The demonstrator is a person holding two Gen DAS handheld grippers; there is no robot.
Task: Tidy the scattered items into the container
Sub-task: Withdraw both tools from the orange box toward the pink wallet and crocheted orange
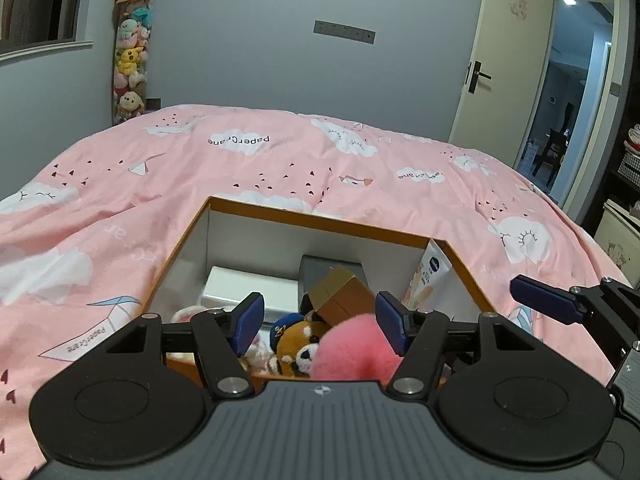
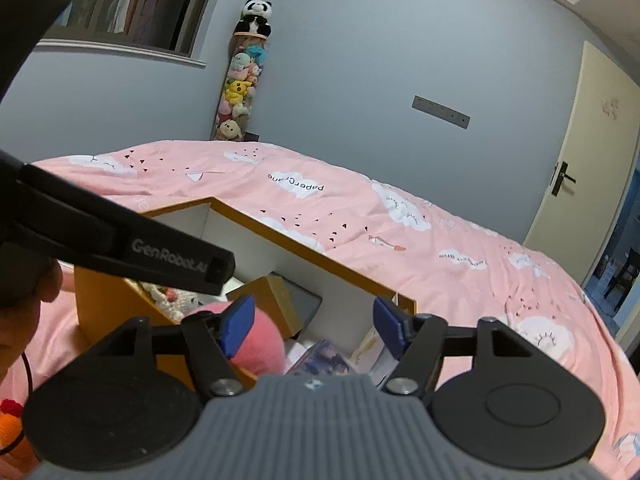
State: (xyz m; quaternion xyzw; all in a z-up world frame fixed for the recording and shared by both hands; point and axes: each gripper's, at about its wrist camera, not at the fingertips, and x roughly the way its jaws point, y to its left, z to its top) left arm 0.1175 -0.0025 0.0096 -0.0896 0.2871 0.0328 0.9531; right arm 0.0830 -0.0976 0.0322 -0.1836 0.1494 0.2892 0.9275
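An orange-rimmed box (image 1: pixel 320 221) with white inner walls sits on the pink bedspread. Inside lie a white box (image 1: pixel 248 290), a grey box (image 1: pixel 332 270), a gold-brown carton (image 1: pixel 344 298), a brown plush (image 1: pixel 298 346), a pink fluffy ball (image 1: pixel 352 350) and a blue-capped tube (image 1: pixel 430 276). My left gripper (image 1: pixel 322 322) is open and empty, just above the box's near edge. My right gripper (image 2: pixel 314 326) is open and empty over the box's right part (image 2: pixel 320 258), with the pink ball (image 2: pixel 260 346) beside its left finger. The right gripper's finger (image 1: pixel 548 300) shows at the right of the left wrist view.
The pink bedspread (image 1: pixel 280 168) spreads around the box. A column of plush toys (image 1: pixel 130 52) stands at the far wall. An open door (image 1: pixel 496 60) is at the right. An orange toy (image 2: pixel 12 424) lies at the lower left of the right wrist view.
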